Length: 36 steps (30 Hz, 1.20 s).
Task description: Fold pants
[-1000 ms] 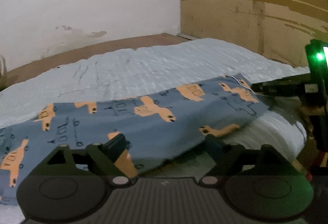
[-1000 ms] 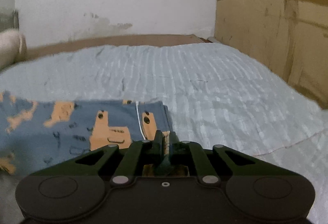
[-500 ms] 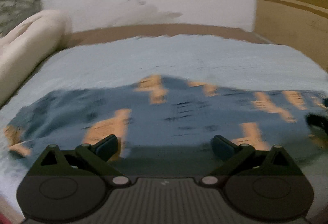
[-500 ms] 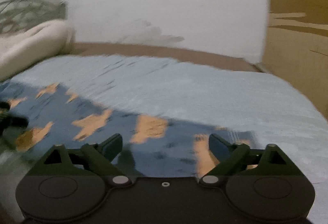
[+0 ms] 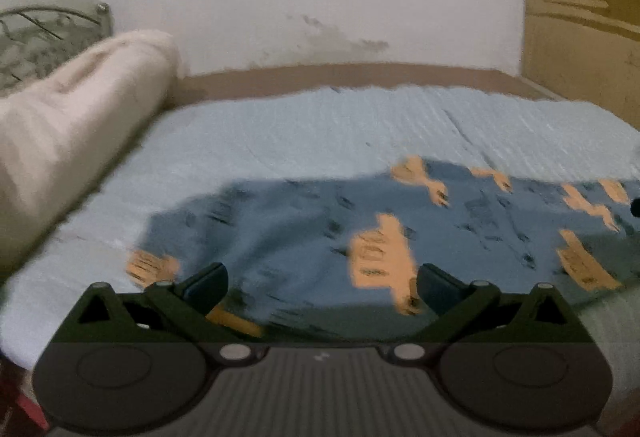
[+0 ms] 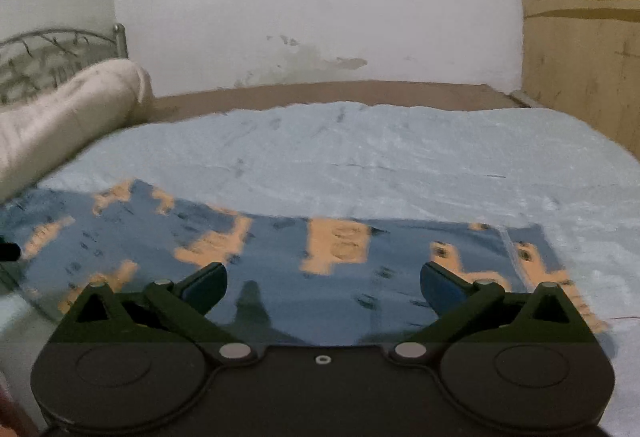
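Both of your tools are spread wide with nothing between the fingers: the left tool [image 5: 322,283] and the right tool [image 6: 322,283] each hover just above the near edge of the pants [image 5: 320,233]. The pants [image 6: 280,257] lie flat in a long blue strip with orange prints across the lower half of both frames, on the pale blue bed sheet [image 6: 380,157]. They already look doubled leg over leg, though blur makes the layers hard to count.

The next fold probably brings one end over the other, so choose your grip points with care. In the right view the end with the pale seam line sits at lower right, and its corners are easy to see. Lower each tool onto a corner of the same end, take every layer at once, and close firmly before lifting. Lift both corners level so the cloth does not twist, then carry them along the strip and line the edges up before you let go. Keep clear of the rolled bolster [image 5: 76,129] at the left of the frame.
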Tool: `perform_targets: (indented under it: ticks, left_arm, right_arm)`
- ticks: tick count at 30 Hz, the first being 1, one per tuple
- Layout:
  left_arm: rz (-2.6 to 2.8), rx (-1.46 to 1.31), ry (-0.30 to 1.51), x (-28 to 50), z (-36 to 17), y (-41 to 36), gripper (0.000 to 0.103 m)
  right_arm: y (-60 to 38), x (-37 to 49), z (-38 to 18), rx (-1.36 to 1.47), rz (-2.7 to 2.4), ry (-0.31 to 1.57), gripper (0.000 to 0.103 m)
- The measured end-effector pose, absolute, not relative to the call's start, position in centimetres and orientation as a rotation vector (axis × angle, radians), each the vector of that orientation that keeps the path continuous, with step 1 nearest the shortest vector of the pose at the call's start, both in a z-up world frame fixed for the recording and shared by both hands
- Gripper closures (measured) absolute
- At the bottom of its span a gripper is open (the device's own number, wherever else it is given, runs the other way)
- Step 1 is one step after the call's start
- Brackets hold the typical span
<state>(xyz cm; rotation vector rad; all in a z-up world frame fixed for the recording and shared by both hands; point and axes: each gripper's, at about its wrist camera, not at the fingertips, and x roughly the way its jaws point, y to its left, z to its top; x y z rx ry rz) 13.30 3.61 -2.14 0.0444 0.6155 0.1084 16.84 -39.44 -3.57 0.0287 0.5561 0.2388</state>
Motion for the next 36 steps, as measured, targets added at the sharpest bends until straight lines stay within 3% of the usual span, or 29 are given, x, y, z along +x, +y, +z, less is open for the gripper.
perform_targets:
  ticks: [12,18,24,25,27,36]
  left_arm:
    - [0.267,-0.178,0.690,15.3,-2.2,15.5,0.001]
    - [0.151,-0.430,0.724,15.3,-3.8,19.1,0.028]
    - [0.094,-0.499,0.727,15.2,-4.7,20.1,0.056]
    - [0.105,-0.508,0.729,15.2,-4.6,20.2,0.068]
    - [0.132,-0.538,0.695,14.8,-4.2,20.3,0.081]
    - [0.235,-0.302,0.608,13.7,-1.1,16.8,0.086]
  right_arm:
    - [-26.3,22.3,-1.7,-0.055,0.491,0.557,0.001]
    - [-20.5,26.6,-2.8,-0.058,0.534,0.620,0.001]
    - [-16.6,28.1,-3.8,-0.065,0.576,0.653,0.001]
    - [-16.2,28.2,-3.9,-0.070,0.581,0.653,0.001]
    - [-15.7,28.7,-3.9,-0.073,0.583,0.655,0.001]
    - [-16.6,30.5,-5.0,0.014,0.505,0.711,0.001]
